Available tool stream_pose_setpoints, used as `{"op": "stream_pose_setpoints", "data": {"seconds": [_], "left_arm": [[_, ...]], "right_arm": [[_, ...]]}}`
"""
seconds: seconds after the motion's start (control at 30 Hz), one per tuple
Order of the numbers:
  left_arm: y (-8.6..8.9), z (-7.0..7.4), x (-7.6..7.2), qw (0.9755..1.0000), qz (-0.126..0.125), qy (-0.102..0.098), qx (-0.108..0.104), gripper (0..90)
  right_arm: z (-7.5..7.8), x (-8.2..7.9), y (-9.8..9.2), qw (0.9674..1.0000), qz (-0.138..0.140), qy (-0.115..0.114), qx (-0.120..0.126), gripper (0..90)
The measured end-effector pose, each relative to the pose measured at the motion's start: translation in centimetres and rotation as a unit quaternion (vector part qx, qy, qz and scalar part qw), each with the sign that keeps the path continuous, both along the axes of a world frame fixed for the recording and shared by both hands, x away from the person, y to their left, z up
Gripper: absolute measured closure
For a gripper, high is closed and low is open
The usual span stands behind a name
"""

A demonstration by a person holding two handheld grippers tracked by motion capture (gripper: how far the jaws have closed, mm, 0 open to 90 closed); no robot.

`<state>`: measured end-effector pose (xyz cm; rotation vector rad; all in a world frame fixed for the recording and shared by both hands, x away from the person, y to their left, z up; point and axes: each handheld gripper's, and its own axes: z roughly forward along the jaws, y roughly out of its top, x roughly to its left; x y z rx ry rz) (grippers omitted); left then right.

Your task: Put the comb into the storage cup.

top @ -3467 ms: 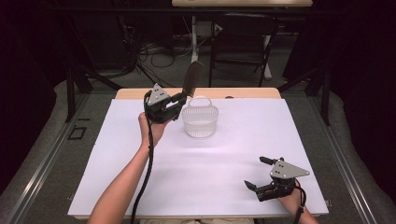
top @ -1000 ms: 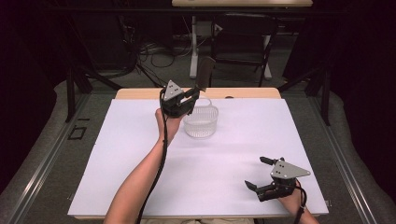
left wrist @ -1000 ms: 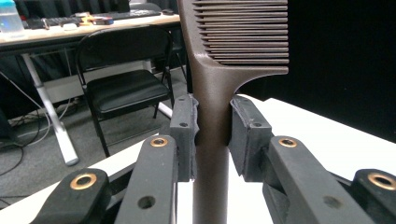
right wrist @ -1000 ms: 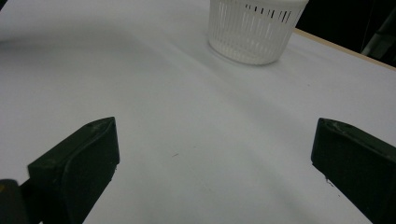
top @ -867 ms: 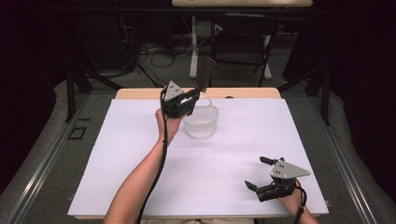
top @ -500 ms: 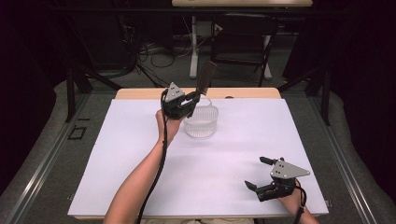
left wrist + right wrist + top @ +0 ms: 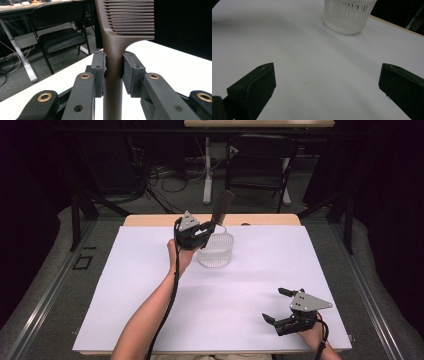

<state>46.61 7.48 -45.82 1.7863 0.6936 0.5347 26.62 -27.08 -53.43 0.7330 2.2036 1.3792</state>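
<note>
Left gripper (image 7: 204,231) is clamped on the handle of a brown comb (image 7: 222,207), jaws pressing both sides of the shaft. Comb stands nearly upright, toothed head up, leaning a bit away from the person. In the high view it sits at the near-left rim of the white slotted basket (image 7: 216,251), at the far middle of the desk (image 7: 125,285); whether the handle's lower end is over the opening or outside the rim can't be told.

Right gripper (image 7: 285,312) rests at the near right corner of the desk, jaws wide apart, nothing between them.

Likely step: drop the comb into the basket. To do it well:
- centre the handle's lower end over the opening before lowering, not over the rim
- keep it near vertical so the long head doesn't lever it sideways
- basket looks light; a knock on the wall could slide or tip it
- release only once the handle end is down inside
- right gripper could brace the basket, but it is well apart now

Comb: dark brown, matte, slightly grainy surface. Round tapering handle widens into a flat head with fine, closely spaced parallel teeth on one side (image 7: 132,17). Looks rigid; the grip sits just below the head.
</note>
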Motion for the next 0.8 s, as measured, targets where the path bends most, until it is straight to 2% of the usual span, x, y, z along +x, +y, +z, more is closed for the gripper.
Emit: {"op": "stream_pose_setpoints", "data": {"seconds": [0.43,0.6,0.8], "left_arm": [[-0.1,-1.1,0.4,0.9997,-0.013,0.015,0.012,72.6],[-0.3,-1.1,0.3,0.9993,-0.022,0.015,0.027,72.7],[-0.2,-1.1,0.3,0.9992,-0.026,0.013,0.028,72.7]], "right_arm": [[0.0,-0.1,0.0,1.0,0.0,-0.001,0.001,0.8],[0.1,-0.1,0.0,1.0,0.001,-0.003,0.002,0.8],[0.0,0.0,0.1,1.0,0.0,0.0,0.002,0.8]]}}
